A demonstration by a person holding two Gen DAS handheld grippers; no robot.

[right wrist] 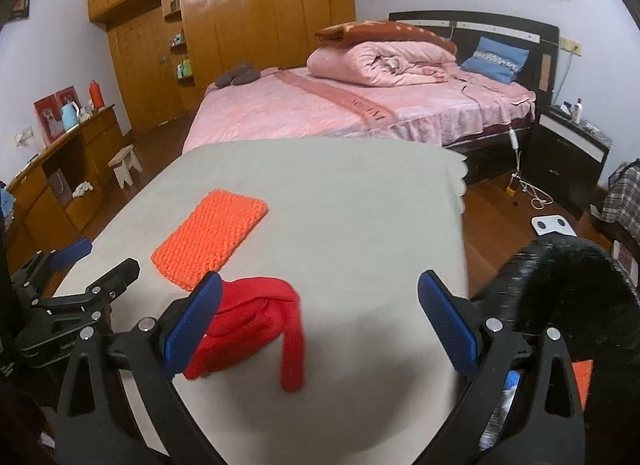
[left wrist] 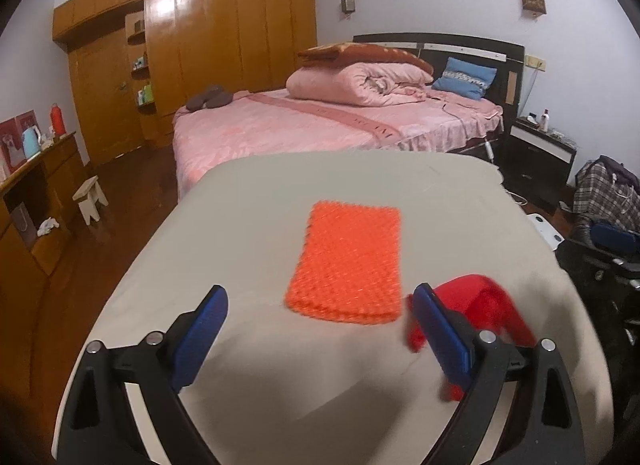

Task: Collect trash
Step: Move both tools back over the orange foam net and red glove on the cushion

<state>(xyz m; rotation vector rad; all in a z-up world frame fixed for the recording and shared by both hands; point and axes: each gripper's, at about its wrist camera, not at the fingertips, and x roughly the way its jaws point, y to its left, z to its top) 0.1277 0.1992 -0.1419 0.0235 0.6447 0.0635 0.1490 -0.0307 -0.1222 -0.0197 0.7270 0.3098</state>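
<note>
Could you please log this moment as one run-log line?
left gripper: open, empty | right gripper: open, empty | red cloth: on table | orange mat: flat on table

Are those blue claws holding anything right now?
No. The left gripper and right gripper are open and empty; the red cloth lies loose on the table.

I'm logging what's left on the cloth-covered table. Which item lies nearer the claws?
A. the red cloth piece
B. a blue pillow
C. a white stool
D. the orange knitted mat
A: the red cloth piece lies crumpled right at the open right claw, while the orange knitted mat sits flat farther out on the table.
</note>
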